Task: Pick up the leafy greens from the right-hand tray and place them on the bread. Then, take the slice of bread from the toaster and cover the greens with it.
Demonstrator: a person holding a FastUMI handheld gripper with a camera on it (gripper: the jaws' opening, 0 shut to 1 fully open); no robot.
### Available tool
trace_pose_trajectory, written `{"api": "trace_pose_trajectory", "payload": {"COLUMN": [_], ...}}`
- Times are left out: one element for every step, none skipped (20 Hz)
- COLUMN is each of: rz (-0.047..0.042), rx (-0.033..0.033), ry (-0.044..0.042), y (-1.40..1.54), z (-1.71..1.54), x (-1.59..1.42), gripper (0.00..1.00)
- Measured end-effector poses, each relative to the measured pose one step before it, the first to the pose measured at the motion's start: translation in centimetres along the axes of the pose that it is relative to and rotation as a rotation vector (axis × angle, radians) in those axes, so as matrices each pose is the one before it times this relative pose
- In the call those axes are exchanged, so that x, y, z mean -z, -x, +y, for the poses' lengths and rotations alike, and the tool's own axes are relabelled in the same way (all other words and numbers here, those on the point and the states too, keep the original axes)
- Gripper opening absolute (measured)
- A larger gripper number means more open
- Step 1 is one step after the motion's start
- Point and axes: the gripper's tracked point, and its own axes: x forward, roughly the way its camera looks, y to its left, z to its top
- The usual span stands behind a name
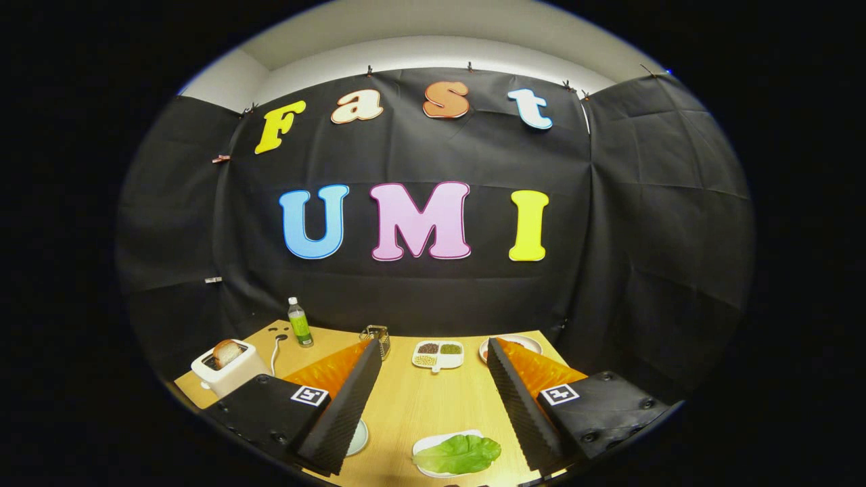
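A green leaf (457, 454) lies on a white tray (433, 442) on the wooden table, between my two fingers and close below them. My gripper (433, 352) is open, held above the table with nothing between its fingers. A white toaster (230, 368) stands left of the left finger, with a slice of bread (226, 352) sticking up out of its slot. The rim of a white plate (358, 438) peeks out from beside the left finger; what lies on it is hidden.
A green bottle (298, 322) stands at the table's back left. A metal grater (377, 338) is just beyond the left fingertip. A divided white dish (438, 354) with grains sits ahead between the fingers. Another plate (517, 343) lies beyond the right fingertip.
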Motion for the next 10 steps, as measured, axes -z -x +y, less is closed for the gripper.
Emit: {"api": "trace_pose_trajectory", "payload": {"rz": [0.00407,0.00253,0.00445,0.0026,0.00187,0.00351,0.00478,0.00711,0.00615,0.00736], "rx": [-0.00492,-0.00333,-0.00467,-0.00631,-0.00569,-0.00506,-0.0049,-0.00566,-0.00655,-0.00635], "ry": [0.00571,0.00692,0.00261,-0.00225,-0.00393,-0.00304,0.00014,0.00111,0.00077,-0.00033], "y": [0.066,-0.028,-0.005,-0.067,0.047,0.015,-0.161,-0.121,-0.105,-0.164], "z": [0.033,0.001,-0.023,0.037,0.137,0.055,-0.06,0.0,-0.011,-0.075], "x": [0.127,0.154,0.122,0.149,0.102,0.125,0.214,0.268,0.291,0.313], "gripper": [0.98,0.98,0.98,0.98,0.98,0.98,0.98,0.98,0.98,0.98]}}
